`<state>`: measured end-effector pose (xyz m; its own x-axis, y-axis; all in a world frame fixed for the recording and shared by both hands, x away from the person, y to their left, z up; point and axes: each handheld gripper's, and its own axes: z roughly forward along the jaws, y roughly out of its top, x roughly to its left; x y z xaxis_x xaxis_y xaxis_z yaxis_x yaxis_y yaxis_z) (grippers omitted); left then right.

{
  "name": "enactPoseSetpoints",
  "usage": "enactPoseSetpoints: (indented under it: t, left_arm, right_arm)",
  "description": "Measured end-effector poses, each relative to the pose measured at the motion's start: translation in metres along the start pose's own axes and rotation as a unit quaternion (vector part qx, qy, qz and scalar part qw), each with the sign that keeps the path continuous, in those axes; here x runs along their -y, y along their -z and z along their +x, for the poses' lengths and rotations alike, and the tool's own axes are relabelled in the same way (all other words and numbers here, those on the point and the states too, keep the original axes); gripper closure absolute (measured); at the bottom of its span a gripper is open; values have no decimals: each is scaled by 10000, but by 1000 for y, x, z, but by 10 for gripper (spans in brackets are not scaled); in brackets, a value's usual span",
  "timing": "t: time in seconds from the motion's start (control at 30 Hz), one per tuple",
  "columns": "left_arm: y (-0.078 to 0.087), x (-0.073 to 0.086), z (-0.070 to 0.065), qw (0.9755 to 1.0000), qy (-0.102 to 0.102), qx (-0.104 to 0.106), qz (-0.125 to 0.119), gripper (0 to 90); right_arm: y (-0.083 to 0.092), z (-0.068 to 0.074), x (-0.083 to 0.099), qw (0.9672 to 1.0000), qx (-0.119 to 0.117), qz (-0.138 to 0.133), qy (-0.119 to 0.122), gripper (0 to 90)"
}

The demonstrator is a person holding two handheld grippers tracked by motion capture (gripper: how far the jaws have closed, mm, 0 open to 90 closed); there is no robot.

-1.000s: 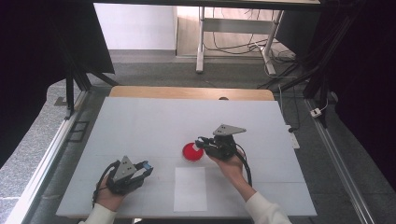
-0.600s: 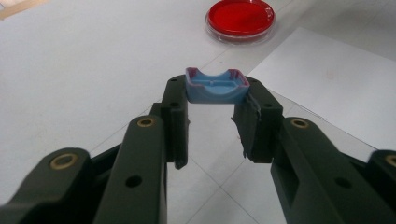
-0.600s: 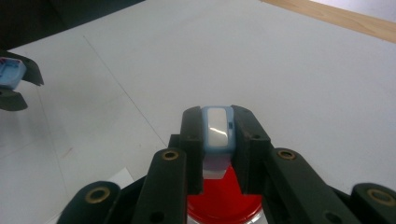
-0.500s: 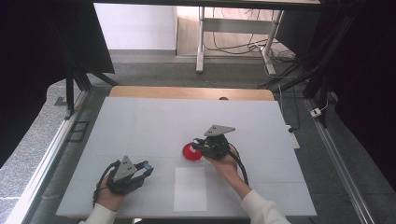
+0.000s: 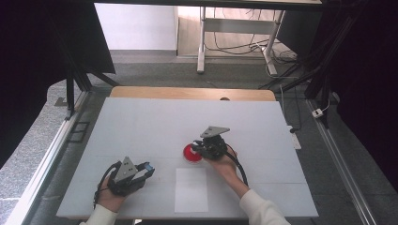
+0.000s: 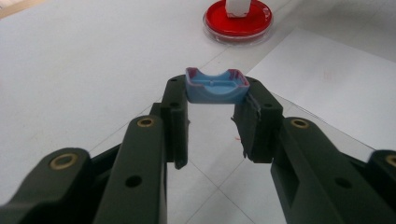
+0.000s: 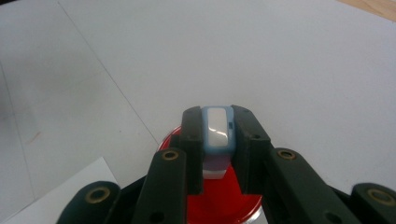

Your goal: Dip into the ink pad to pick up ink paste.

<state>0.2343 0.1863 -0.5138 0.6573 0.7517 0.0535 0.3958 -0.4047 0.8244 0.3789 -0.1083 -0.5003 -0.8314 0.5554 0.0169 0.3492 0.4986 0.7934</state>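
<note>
Drifting left and a little lower than a second ago, the right gripper (image 5: pixel 202 148) now hangs over the near-right part of the red dish (image 5: pixel 191 153) at the table's middle, its jaws clenched on a pale blue stamp (image 7: pixel 217 128) whose white base points down at the red. That looks like the inking step: the stamp is about to touch the dish. The left gripper (image 5: pixel 144 168) has kept its place at the near left, grasping a blue cap (image 6: pixel 216 86). Just near the dish lies the white paper sheet (image 5: pixel 191 190), probably the stamp's next stop.
</note>
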Motion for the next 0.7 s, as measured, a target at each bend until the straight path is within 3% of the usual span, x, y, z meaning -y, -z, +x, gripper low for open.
enactPoseSetpoints:
  t: [0.7]
  left_arm:
    - [1,0,-1,10000,-16,-4,0,662]
  right_arm:
    - [-5,0,0,9999,-7,135,44,753]
